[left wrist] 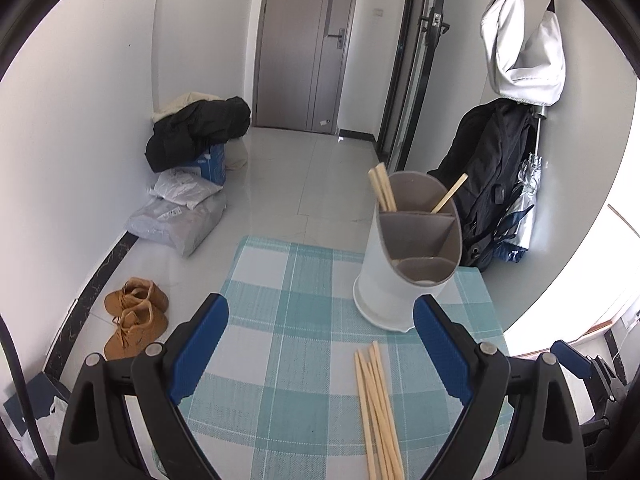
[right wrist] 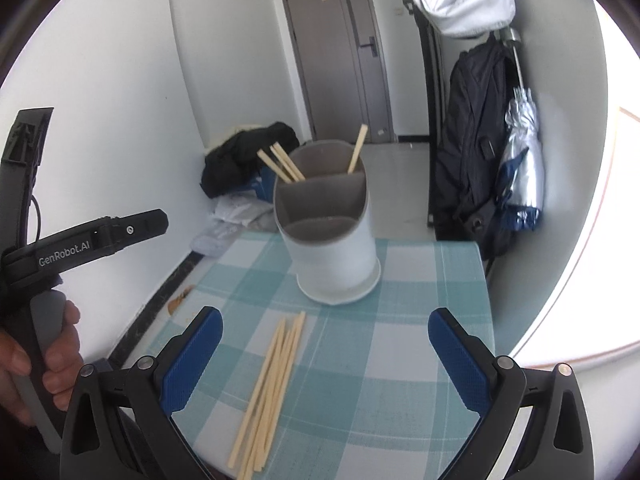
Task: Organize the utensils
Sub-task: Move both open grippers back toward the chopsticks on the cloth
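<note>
A bundle of several wooden chopsticks (left wrist: 378, 412) lies loose on the checked tablecloth (left wrist: 288, 320); it also shows in the right wrist view (right wrist: 272, 384). A white utensil holder (left wrist: 404, 264) with grey compartments stands behind it and holds a few chopsticks (left wrist: 383, 188) in its rear compartment. The holder also shows in the right wrist view (right wrist: 332, 248). My left gripper (left wrist: 320, 320) is open and empty above the cloth, left of the bundle. My right gripper (right wrist: 325, 332) is open and empty, with the bundle near its left finger.
The table's far edge lies just behind the holder. Brown shoes (left wrist: 134, 316), bags and a black coat (left wrist: 196, 132) lie on the floor at left. A black backpack (left wrist: 492, 184) and folded umbrella (right wrist: 524, 160) hang at right. The left gripper's handle (right wrist: 48, 256) shows at left.
</note>
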`<move>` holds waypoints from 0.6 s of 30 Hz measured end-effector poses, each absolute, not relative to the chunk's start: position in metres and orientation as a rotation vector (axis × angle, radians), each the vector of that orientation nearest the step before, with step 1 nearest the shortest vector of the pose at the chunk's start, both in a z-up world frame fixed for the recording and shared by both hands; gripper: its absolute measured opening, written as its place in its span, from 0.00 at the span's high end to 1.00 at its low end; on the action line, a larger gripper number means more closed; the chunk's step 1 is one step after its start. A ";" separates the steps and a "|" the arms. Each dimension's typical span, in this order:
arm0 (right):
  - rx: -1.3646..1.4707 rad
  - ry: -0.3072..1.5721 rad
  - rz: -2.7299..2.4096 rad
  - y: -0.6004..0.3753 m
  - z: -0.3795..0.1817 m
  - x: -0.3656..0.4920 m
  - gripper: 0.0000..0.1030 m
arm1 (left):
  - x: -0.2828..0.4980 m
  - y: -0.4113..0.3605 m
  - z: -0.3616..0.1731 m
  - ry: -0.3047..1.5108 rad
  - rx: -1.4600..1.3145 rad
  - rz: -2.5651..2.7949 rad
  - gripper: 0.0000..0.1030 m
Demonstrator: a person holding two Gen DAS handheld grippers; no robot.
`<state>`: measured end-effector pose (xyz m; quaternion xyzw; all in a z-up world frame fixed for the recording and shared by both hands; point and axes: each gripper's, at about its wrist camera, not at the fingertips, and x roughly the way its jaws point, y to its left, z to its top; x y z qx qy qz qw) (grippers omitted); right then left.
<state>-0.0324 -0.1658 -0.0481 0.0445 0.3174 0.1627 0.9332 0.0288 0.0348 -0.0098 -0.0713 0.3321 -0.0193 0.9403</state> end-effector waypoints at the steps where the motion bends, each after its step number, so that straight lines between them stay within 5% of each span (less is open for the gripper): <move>1: 0.089 0.665 0.332 -0.165 -0.052 -0.031 0.00 | 0.030 0.036 -0.013 0.686 -0.145 -0.038 0.12; 11: 0.006 0.869 0.357 -0.143 -0.092 -0.010 0.02 | 0.047 0.061 -0.046 0.829 -0.212 0.011 0.12; 18: -0.045 1.010 0.360 -0.125 -0.122 0.022 0.19 | 0.059 0.079 -0.054 0.900 -0.247 0.058 0.12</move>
